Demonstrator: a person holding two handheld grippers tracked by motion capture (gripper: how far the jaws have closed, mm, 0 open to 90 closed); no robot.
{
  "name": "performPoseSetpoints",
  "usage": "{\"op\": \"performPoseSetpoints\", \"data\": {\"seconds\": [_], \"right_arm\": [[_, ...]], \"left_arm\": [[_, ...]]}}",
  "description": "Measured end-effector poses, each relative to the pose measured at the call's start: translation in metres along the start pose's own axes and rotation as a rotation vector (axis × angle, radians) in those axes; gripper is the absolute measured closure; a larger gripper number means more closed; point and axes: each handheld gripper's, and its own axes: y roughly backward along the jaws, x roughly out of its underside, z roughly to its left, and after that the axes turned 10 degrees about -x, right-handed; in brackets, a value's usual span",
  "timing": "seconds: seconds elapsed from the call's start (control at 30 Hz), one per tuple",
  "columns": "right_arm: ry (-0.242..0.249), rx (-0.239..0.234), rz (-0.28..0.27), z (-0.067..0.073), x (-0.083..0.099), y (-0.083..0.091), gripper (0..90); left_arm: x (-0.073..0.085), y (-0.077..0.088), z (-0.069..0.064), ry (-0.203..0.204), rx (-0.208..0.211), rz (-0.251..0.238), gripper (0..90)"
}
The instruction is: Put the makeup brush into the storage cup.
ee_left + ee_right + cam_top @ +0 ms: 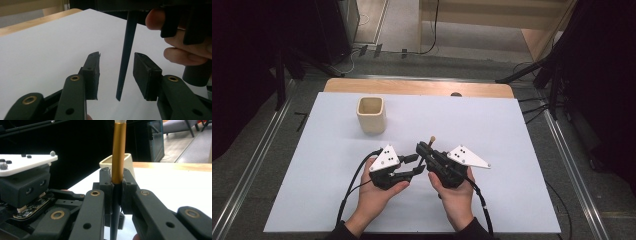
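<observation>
A: The brush [118, 152] runs past the top edge above the right gripper [117, 185] jaws, so its tip is cut off.

B: Its dark handle [126, 57] between the other jaws loses its upper end behind the hand [182, 37].

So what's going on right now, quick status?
Right tool shut on the brush, holding it upright. Left tool open, brush's dark tapered handle end between its pads, untouched. Cream cup stands apart on the table; nothing in the way.

Bright tabletop, dark surroundings, soft focus
</observation>
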Motion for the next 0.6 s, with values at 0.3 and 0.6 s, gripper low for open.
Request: {"op": "performPoseSetpoints", "data": {"seconds": [0.3, 0.6], "right_arm": [[0.019, -0.025, 0.038, 0.0079, 0.0033, -0.0067, 84.4], [0.016, -0.027, 0.045, 0.0104, 0.0042, -0.0079, 81.0]], "left_arm": [[-0.001, -0.0008, -0.0034, -0.011, 0.015, 0.003, 67.0], [-0.0016, 0.0015, -0.0035, -0.026, 0.011, -0.01, 84.6]]}}
